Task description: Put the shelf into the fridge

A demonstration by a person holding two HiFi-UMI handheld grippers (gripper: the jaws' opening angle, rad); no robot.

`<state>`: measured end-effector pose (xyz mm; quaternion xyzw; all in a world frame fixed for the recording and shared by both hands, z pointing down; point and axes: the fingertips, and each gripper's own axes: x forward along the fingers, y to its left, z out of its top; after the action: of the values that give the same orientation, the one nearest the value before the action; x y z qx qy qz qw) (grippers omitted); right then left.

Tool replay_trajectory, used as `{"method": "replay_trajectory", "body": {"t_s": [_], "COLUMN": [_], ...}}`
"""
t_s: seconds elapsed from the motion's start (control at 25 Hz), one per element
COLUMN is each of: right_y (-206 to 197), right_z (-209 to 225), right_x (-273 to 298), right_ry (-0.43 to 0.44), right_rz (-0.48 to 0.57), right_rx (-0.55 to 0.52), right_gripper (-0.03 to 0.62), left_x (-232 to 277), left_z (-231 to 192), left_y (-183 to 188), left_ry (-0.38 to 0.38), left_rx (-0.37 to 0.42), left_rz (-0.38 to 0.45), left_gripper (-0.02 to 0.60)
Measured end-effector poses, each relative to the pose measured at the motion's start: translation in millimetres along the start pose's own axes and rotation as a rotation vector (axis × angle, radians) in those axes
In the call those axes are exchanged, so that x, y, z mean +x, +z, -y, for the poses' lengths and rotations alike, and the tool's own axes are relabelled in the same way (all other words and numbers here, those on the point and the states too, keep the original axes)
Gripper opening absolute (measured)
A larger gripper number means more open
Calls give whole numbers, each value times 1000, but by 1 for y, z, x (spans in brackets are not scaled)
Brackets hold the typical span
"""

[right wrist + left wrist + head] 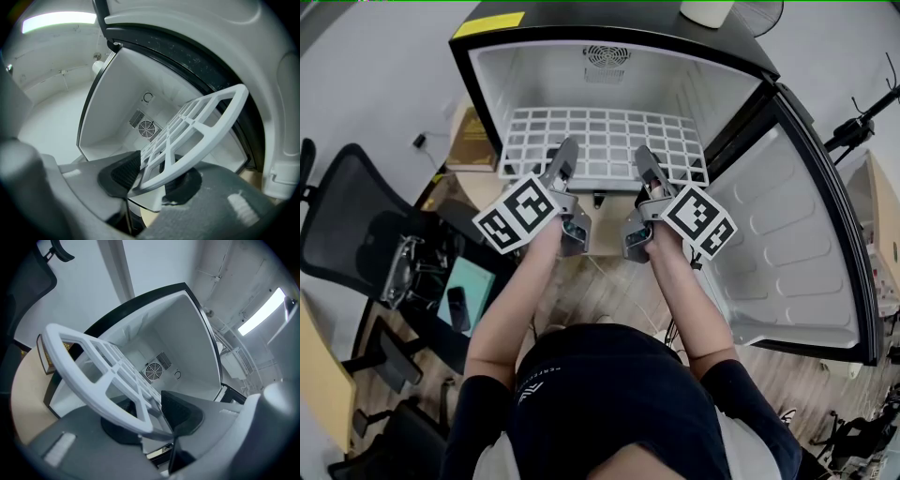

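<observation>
While my left gripper and my right gripper each clamp the front edge of the shelf, it sits level, mostly inside the open fridge.

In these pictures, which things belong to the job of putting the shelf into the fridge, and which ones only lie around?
Belong to the job: shelf, open fridge, left claw and right claw, both closed on the shelf's front edge.

Only lying around: office chair, brown flat item beside the fridge, white container on the fridge top, tripod.
</observation>
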<state>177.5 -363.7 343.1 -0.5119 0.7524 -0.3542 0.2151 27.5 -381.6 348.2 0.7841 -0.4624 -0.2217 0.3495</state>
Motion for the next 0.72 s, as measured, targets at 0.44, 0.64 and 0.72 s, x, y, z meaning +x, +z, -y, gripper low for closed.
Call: {"method": "replay_trajectory", "body": {"t_s": [0.44,0.64,0.72], "right_y": [5,8,8], "right_z": [9,11,12], "right_x": [18,24,26], "right_ry": [-21,-29,-27], "right_rz": [7,15,23], "right_rx": [22,24,23], "right_gripper": [130,130,130], "left_x": [17,23,25], "left_z": [-8,-10,-10], "left_y": [5,8,9], "left_ry": [-7,-6,-11], "left_rx": [15,18,16], "left_rz": [24,35,44], "left_gripper": [144,144,144]}}
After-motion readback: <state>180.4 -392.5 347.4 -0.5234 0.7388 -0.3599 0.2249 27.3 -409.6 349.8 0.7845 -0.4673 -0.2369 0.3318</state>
